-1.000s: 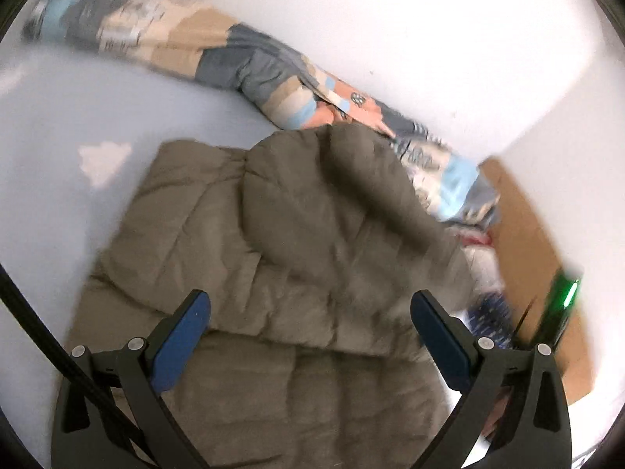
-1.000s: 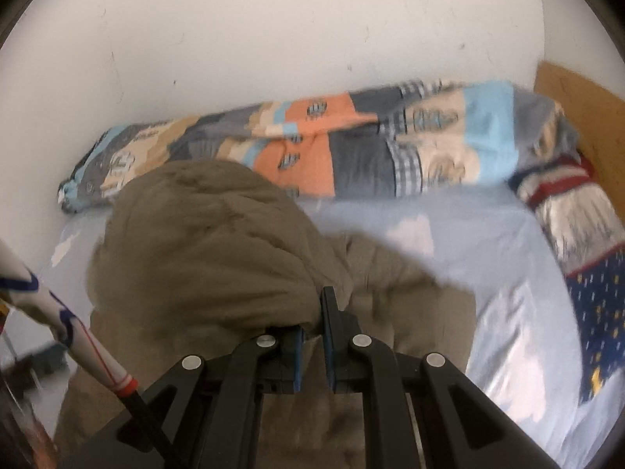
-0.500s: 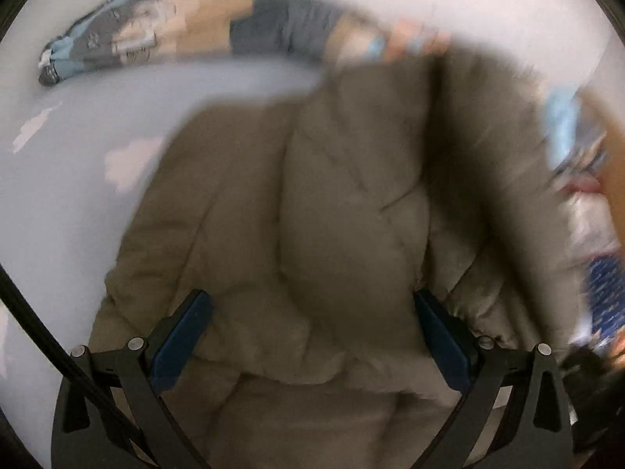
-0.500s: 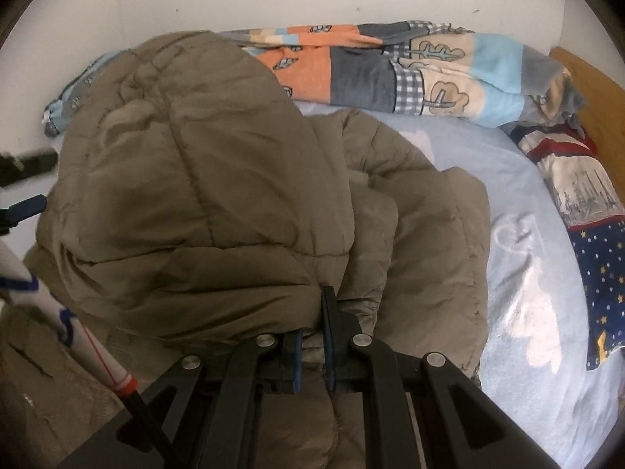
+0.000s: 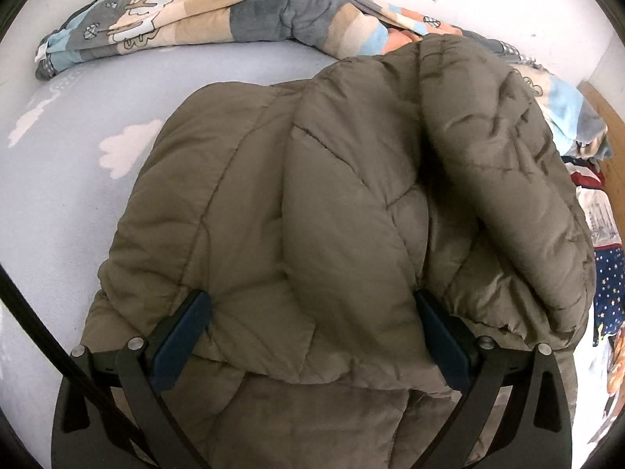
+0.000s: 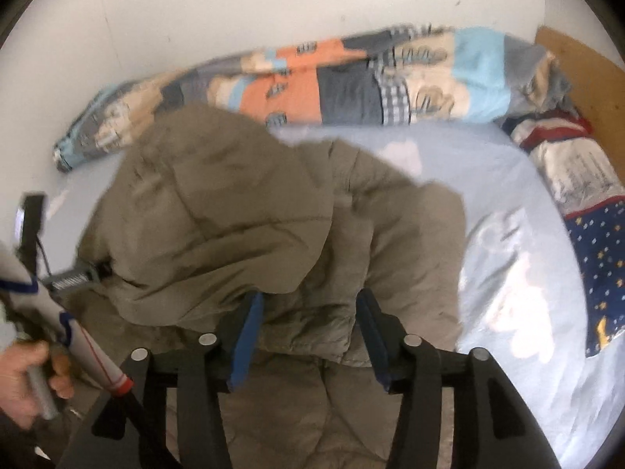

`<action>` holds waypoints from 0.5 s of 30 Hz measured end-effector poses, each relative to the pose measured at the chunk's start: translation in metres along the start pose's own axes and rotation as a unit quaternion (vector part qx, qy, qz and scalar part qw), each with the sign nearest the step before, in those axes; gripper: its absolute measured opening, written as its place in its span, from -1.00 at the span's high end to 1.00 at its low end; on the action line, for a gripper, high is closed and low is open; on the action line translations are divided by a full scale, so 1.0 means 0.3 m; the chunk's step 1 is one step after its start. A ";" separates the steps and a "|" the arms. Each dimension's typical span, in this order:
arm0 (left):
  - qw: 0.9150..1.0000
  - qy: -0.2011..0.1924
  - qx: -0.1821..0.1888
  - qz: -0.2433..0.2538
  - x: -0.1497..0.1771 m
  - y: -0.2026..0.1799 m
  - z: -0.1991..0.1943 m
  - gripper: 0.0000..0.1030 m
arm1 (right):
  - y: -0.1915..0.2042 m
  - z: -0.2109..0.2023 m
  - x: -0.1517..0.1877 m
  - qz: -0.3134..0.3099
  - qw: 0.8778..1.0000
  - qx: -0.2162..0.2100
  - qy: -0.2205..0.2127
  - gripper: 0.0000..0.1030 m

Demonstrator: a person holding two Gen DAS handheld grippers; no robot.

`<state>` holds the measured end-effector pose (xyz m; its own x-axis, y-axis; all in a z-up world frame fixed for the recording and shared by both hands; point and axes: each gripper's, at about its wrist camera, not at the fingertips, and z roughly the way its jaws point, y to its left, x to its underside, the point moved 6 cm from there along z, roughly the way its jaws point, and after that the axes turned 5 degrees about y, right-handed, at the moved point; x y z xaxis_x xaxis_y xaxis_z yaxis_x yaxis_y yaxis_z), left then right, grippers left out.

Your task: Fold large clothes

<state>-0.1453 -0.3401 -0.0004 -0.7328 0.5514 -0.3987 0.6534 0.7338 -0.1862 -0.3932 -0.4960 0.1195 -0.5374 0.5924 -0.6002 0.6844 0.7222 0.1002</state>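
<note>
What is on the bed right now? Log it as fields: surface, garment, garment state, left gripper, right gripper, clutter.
surface: light blue bed sheet with white clouds
garment: olive padded jacket
garment state: folded over itself, top layer bunched
left gripper: open wide, jacket between its fingers
right gripper: jaws opening, jacket fabric between them
clutter: patchwork blanket along the wall; star-print cloth at the right

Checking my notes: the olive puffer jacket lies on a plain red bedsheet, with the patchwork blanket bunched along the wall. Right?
Not quite: the bedsheet is pale blue with white clouds, not red, as the left wrist view shows. The jacket does lie on it, and the blanket is bunched along the wall.
</note>
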 end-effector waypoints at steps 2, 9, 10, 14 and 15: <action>1.000 -0.002 0.000 0.000 0.003 0.003 -0.001 -0.99 | 0.010 -0.033 -0.038 0.009 1.000 -0.018 -0.019 -0.17; 1.000 -0.008 -0.004 0.002 0.018 -0.002 -0.004 -0.99 | 0.047 -0.001 -0.119 0.019 0.999 -0.024 -0.037 -0.22; 1.000 -0.008 -0.004 0.002 0.020 -0.002 -0.005 -0.99 | 0.048 0.033 -0.116 0.024 0.999 -0.028 -0.032 -0.22; 1.000 -0.007 -0.003 0.004 0.017 -0.004 -0.003 -1.00 | 0.033 0.243 -0.039 0.039 0.998 -0.020 0.034 -0.22; 1.000 -0.006 -0.003 0.005 0.018 -0.007 0.000 -1.00 | 0.030 0.279 -0.019 0.037 0.998 -0.017 0.050 -0.22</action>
<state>-0.1505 -0.3386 -0.0020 -0.7235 0.5538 -0.4122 0.6597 0.7305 -0.1765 -0.3427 -0.5229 0.0574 -0.5327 0.6765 -0.5085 0.7084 0.6851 0.1694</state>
